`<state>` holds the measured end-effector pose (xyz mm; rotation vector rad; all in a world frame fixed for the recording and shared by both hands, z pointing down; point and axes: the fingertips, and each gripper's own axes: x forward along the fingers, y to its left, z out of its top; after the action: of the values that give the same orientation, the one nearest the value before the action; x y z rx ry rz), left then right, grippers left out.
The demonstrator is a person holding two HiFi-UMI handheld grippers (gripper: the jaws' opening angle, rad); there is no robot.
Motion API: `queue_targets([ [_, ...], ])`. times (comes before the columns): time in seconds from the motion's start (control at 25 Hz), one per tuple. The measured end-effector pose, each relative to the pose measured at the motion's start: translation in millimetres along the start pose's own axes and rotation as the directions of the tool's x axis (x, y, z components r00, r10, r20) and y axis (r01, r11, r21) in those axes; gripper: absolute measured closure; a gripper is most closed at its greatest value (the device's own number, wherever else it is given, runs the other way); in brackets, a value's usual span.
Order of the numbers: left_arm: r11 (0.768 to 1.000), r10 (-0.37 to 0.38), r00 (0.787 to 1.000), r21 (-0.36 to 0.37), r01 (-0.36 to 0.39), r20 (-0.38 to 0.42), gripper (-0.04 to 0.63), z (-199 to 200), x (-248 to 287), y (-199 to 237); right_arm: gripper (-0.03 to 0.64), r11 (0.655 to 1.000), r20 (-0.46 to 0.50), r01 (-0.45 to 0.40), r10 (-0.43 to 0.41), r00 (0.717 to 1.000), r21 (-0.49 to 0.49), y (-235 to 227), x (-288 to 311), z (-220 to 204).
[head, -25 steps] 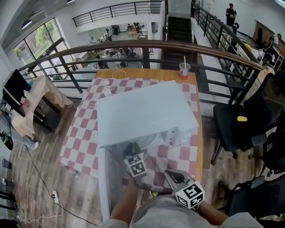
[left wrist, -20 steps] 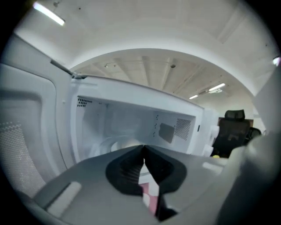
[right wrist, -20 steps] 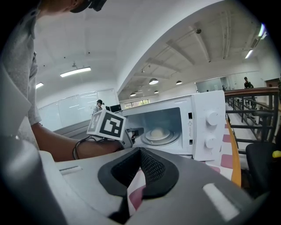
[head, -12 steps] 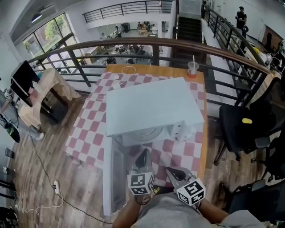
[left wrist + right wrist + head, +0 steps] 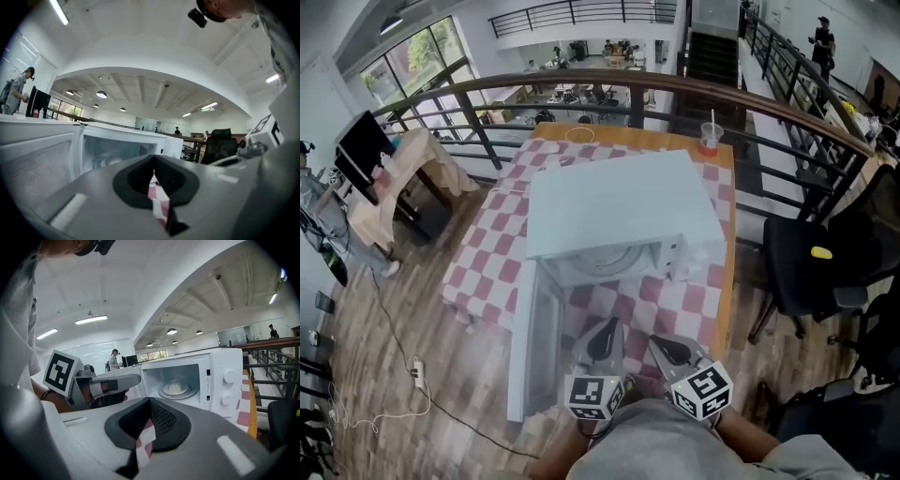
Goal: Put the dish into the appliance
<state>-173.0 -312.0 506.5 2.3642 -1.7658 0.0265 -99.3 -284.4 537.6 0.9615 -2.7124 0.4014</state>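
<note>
Where writing is looked for: a small warning label (image 5: 207, 372) is seen on the microwave's control panel, too small to be read; the marker cubes (image 5: 703, 392) carry only black-and-white square patterns, with no letters.
Microwave (image 5: 619, 211): a white, smooth-sided box is set on the bench (image 5: 656, 139); its door (image 5: 530, 337) is swung fully open, to the left in the head view; two round white knobs (image 5: 228, 376) are stacked on the panel to the right of the cavity.
Dish (image 5: 176, 388): a pale, round, shallow piece is found inside the cavity, resting on the round glass turntable (image 5: 163, 393).
Cloth (image 5: 487, 262): the bench is covered in red-and-white checks, with bare wood left showing along the far and right edges.
Cup (image 5: 709, 142): a clear cup with a straw is placed at the far right corner of the bench, well apart from the microwave.
Left tool (image 5: 605, 333): grey smooth shells with black ribbed pads are seen; the jaws are brought together with nothing gripped, and only checked cloth shows through the slit behind the tips.
Right tool (image 5: 664, 345): the same build is seen; the jaws are likewise pressed together and empty.
Hands: both tools are held side by side close to the person's body, pointed towards the open cavity and well apart from the dish; the left tool is kept just to the right of the open door.
</note>
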Motion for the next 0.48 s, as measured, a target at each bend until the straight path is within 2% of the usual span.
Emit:
queue_targets([
  [0.32,0.999,0.036,0.999,0.031,-0.037,0.025,0.583,-4.0,-51.1,-55.7,0.617,1.0,-0.001,-0.001,0.001,1.0,-0.008,11.6,-70.0,-21.2],
  [0.48,0.998,0.054,0.998,0.02,-0.054,0.033,0.583,-17.1,-83.8,-85.4,0.617,1.0,-0.001,-0.018,0.018,1.0,-0.026,26.0,-108.3,-37.6],
])
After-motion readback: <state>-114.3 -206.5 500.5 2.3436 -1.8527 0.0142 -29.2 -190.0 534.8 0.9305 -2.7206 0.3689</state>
